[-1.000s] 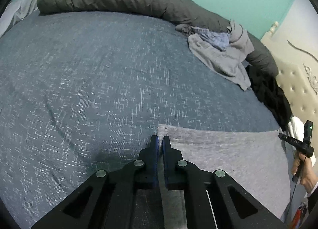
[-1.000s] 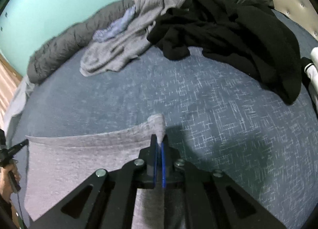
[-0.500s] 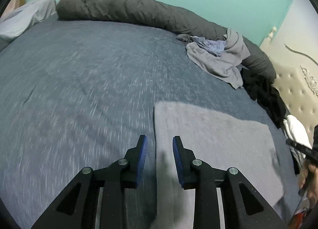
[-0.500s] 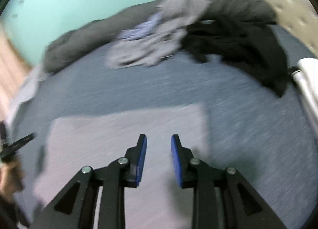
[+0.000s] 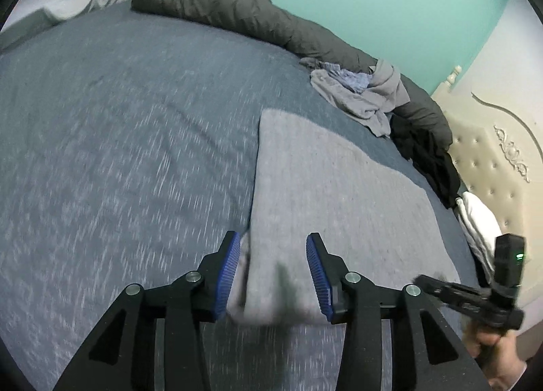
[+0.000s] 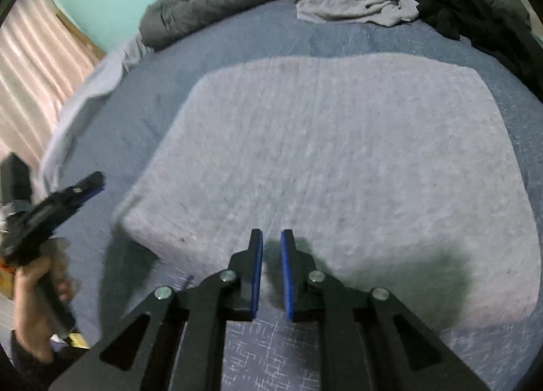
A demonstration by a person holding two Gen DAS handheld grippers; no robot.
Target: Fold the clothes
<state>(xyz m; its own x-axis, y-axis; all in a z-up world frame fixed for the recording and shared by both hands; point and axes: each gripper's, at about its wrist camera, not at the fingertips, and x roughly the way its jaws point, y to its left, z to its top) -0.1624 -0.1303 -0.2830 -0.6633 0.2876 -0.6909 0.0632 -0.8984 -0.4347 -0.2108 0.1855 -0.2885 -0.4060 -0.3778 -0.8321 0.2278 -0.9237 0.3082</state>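
Observation:
A light grey cloth [image 6: 332,160] lies flat, folded to a rough rectangle, on the blue-grey bed [image 6: 210,41]. My left gripper [image 5: 274,255] hovers over the cloth's [image 5: 332,194] near left corner. Its jaws are opening, the corner lies below and between them, and the pads do not press it. My right gripper [image 6: 271,245] hangs over the cloth's near edge. Its jaws are closing to a narrow gap with nothing between them. Each gripper shows at the edge of the other's view: the right gripper [image 5: 427,282] in a hand, the left gripper [image 6: 91,186] likewise.
A pile of grey and pale blue clothes [image 5: 359,96] lies at the far side. Black clothes [image 5: 427,153] lie beside it. A dark grey duvet [image 5: 237,11] is rolled along the back. A cream headboard [image 5: 492,167] stands right, a pink curtain [image 6: 34,62] left.
Both grippers were shut on the cloth's far corners. They let go, opened and drew back to its near edge. The cloth now lies flat. The right jaws have narrowed again.

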